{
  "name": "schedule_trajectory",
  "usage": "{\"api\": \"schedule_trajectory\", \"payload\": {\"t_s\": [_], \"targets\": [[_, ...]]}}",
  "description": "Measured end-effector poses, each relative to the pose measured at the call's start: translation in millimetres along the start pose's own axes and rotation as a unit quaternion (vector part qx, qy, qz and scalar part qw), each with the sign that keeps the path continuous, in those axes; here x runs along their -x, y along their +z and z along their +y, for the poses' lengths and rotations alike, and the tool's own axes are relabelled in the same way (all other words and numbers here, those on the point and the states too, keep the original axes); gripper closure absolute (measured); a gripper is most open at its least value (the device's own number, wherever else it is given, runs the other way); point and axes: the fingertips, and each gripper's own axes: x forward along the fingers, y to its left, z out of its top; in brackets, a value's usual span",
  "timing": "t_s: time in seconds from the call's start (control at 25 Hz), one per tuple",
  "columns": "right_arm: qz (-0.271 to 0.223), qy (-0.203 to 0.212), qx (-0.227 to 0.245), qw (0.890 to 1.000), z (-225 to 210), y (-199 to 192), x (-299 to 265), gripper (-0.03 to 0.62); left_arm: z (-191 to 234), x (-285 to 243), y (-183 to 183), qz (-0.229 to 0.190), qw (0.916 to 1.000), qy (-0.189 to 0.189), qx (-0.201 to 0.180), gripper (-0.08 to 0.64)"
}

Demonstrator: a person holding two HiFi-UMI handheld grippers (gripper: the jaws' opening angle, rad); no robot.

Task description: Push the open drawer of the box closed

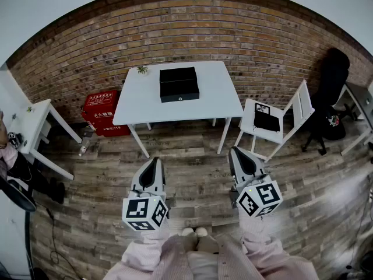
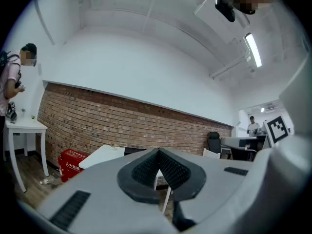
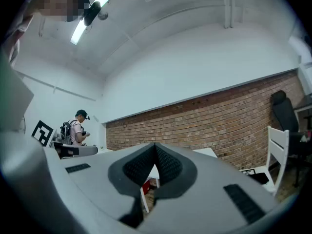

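Note:
In the head view a black box (image 1: 179,81) lies on a white table (image 1: 134,107) by the brick wall, its drawer front with a small lock facing me. How far the drawer stands out I cannot tell from here. Both grippers are held level over the wooden floor, well short of the table. My left gripper (image 1: 155,160) is shut with nothing between its jaws, and its tips meet in the left gripper view (image 2: 158,153). My right gripper (image 1: 235,150) is shut and empty too, with its tips together in the right gripper view (image 3: 155,146).
A white chair (image 1: 294,112) with a black item (image 1: 267,122) on its seat stands right of the table. A red crate (image 1: 99,112) sits on the floor at its left. A small white side table (image 1: 35,116) and a person are far left, a black office chair (image 1: 331,83) far right.

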Motion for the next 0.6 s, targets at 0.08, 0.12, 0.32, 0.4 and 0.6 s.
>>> {"api": "schedule_trajectory", "payload": {"t_s": [0.08, 0.12, 0.32, 0.4, 0.6], "targets": [[0.002, 0.001, 0.004, 1.0, -3, -1, 1, 0.591, -2, -1, 0, 0.0, 1.0, 0.001, -0.001, 0.565], [0.003, 0.002, 0.005, 1.0, -4, -2, 1, 0.591, -3, -2, 1, 0.001, 1.0, 0.001, -0.001, 0.565], [0.004, 0.004, 0.006, 1.0, -8, -3, 0, 0.591, -6, -4, 0, 0.001, 0.9999, 0.003, -0.01, 0.565], [0.002, 0.006, 0.005, 1.0, -10, -2, 0, 0.591, -8, -5, -1, 0.002, 0.9999, 0.002, -0.012, 0.565], [0.005, 0.012, 0.008, 1.0, -16, -5, 2, 0.591, -18, -9, -1, -0.006, 0.9999, -0.006, -0.01, 0.565]]}}
